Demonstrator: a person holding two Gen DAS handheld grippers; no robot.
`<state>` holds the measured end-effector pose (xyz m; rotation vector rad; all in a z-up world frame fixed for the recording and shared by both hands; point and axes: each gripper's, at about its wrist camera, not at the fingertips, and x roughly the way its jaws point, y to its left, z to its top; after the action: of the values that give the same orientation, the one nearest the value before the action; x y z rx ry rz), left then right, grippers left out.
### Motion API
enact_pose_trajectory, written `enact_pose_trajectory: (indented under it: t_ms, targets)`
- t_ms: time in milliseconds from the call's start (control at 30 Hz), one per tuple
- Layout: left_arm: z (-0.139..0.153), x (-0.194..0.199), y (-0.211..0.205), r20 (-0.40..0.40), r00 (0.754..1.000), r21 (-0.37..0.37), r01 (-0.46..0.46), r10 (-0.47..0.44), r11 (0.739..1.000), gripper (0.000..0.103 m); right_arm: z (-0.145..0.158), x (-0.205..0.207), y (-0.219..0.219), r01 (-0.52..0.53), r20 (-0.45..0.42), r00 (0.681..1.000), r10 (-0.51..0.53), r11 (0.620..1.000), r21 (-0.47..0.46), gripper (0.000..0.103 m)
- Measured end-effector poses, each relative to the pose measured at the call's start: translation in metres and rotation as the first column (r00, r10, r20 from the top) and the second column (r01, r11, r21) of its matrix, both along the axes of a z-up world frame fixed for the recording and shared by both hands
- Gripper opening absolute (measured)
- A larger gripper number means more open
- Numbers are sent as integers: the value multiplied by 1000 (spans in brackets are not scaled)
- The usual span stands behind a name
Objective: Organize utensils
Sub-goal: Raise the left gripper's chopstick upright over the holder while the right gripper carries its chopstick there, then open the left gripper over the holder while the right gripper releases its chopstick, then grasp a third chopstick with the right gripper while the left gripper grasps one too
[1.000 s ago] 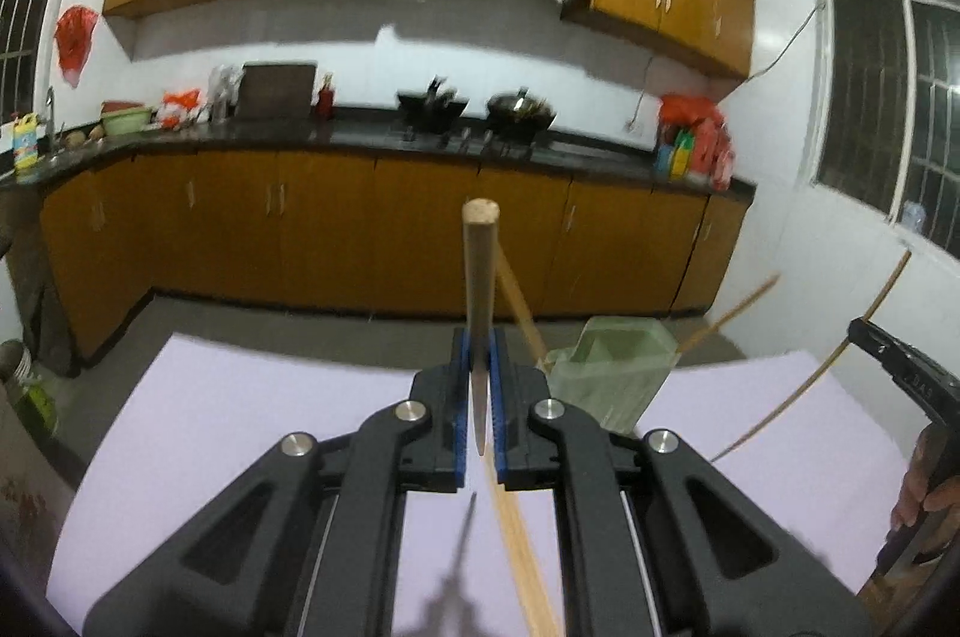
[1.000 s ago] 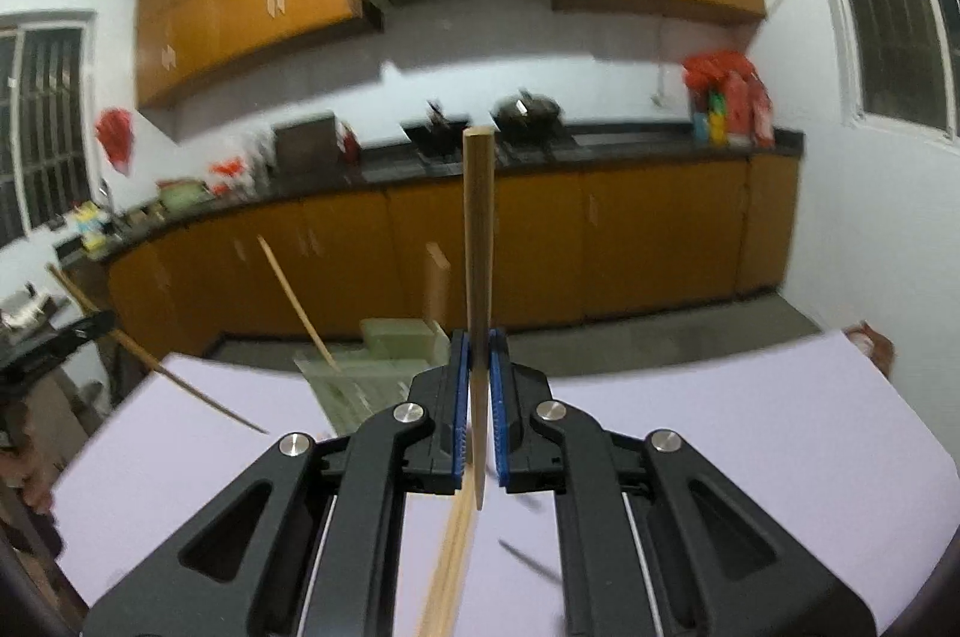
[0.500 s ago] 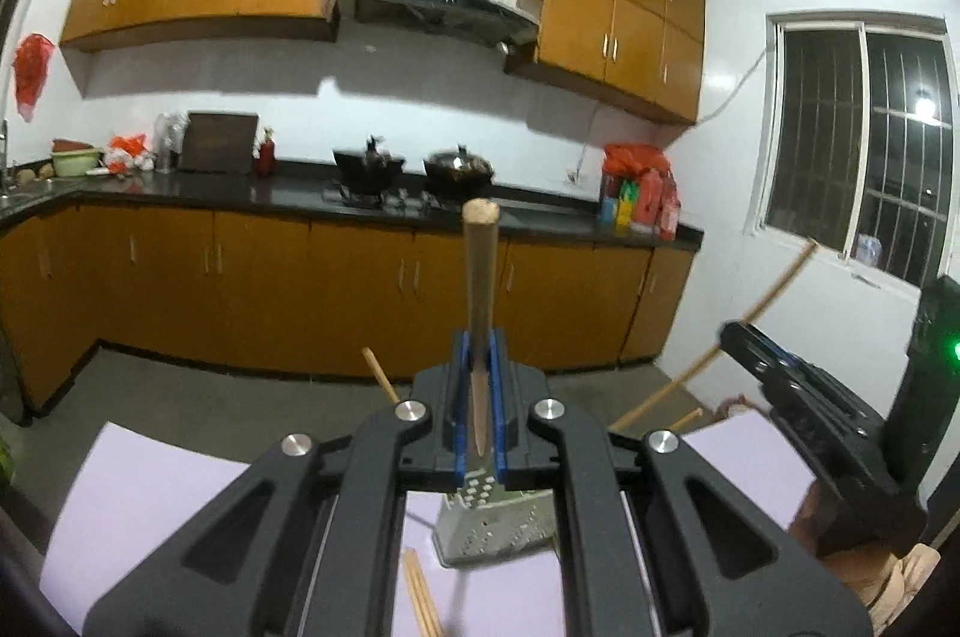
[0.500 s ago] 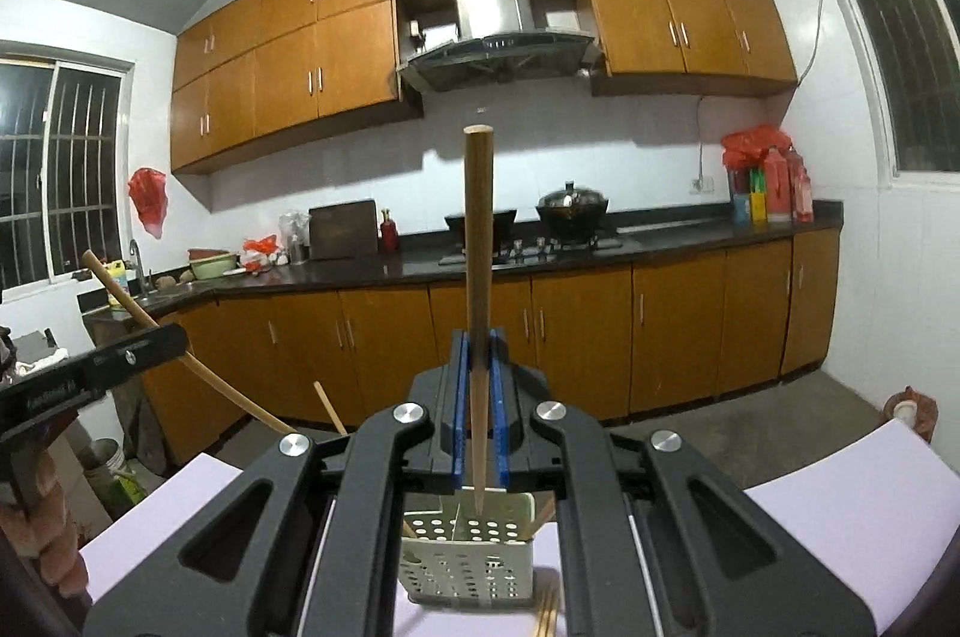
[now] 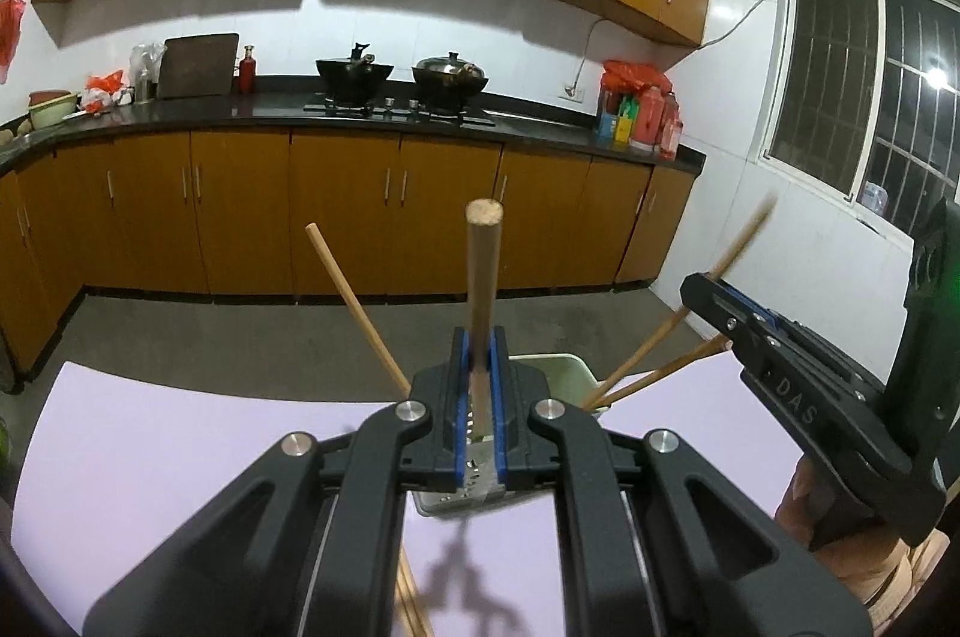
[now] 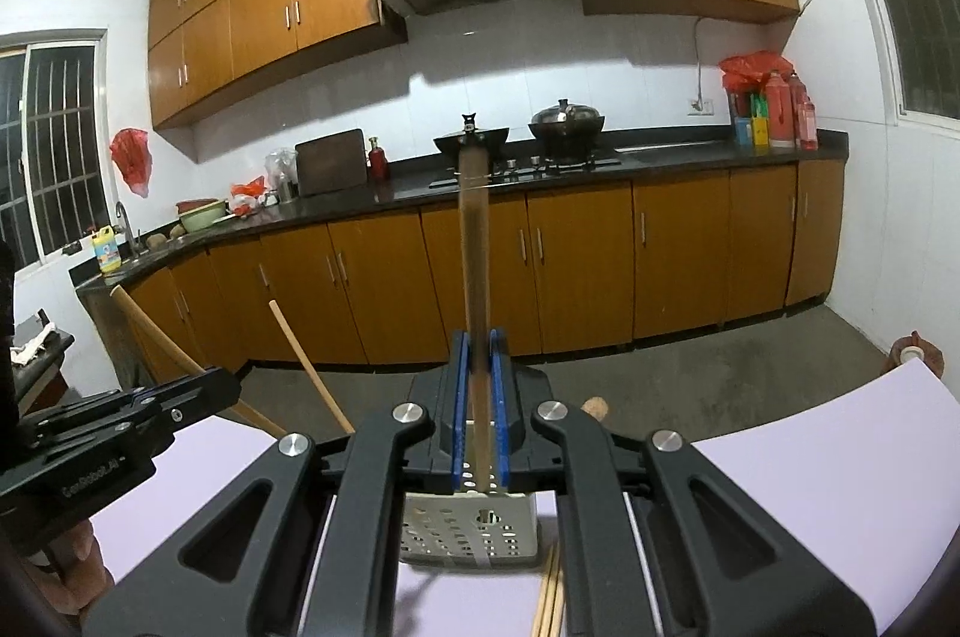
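Note:
My left gripper (image 5: 480, 355) is shut on an upright wooden chopstick (image 5: 480, 271), right above the pale perforated utensil holder (image 5: 558, 367). My right gripper (image 6: 480, 355) has a second upright chopstick (image 6: 474, 247) between its blue pads; its jaws are just opening, and the pads still touch the stick. The same holder (image 6: 468, 529) stands just behind its fingers. Each gripper shows in the other's view: the right gripper (image 5: 714, 301) at the right, the left gripper (image 6: 222, 385) at the left. Leaning chopsticks (image 5: 354, 295) stand in the holder.
The holder rests on a lilac table top (image 5: 180, 427). Loose chopsticks (image 6: 549, 595) lie on it in front of the holder. Beyond the table are a grey floor, wooden kitchen cabinets and a dark counter (image 5: 420, 121) with woks. A hand (image 5: 840, 547) holds the right gripper.
Both grippers have moved in over the holder, which now sits right behind their fingers. In each view the other gripper has come much closer. Both chopsticks remain between the pads.

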<state>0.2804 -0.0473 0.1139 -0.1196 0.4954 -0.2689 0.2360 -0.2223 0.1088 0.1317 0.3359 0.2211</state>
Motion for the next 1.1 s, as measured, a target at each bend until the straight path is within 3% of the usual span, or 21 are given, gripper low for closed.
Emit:
enact_pose_trajectory:
  t_ms: [100, 133, 467, 600, 767, 833, 933, 1100]
  targets:
    - [0, -3, 1, 9, 1000, -5, -6, 6, 1000, 17, 3, 1, -2, 3, 6, 1000, -3, 1000, -1, 35]
    - [1, -4, 1, 12, 1000, -5, -8, 8, 1000, 20, 4, -1, -2, 7, 16, 1000, -7, 1000, -1, 36]
    - [12, -35, 21, 56, 997, -47, -43, 45, 998, 28, 29, -42, -12, 17, 101, 995, -17, 1000, 8, 36]
    - [9, -62, 39, 79, 993, -45, -82, 85, 996, 32, 21, -69, -30, 45, 93, 995, -45, 999, 2, 36]
    - [-36, -92, 53, 7, 988, 41, -155, 155, 987, 35, -40, -80, -50, 83, -84, 993, -87, 995, -51, 36]
    - [-70, -99, 56, -67, 983, 73, -164, 169, 984, 35, -75, -74, -51, 63, -209, 975, -76, 996, -68, 29]
    - [-108, -104, 59, -173, 970, 76, -163, 174, 984, 35, -134, -71, -47, 4, -387, 922, -26, 998, -56, 17]
    - [-153, -112, 65, -307, 938, 29, -159, 160, 987, 33, -175, -76, -35, -36, -498, 867, 20, 999, -23, 16]
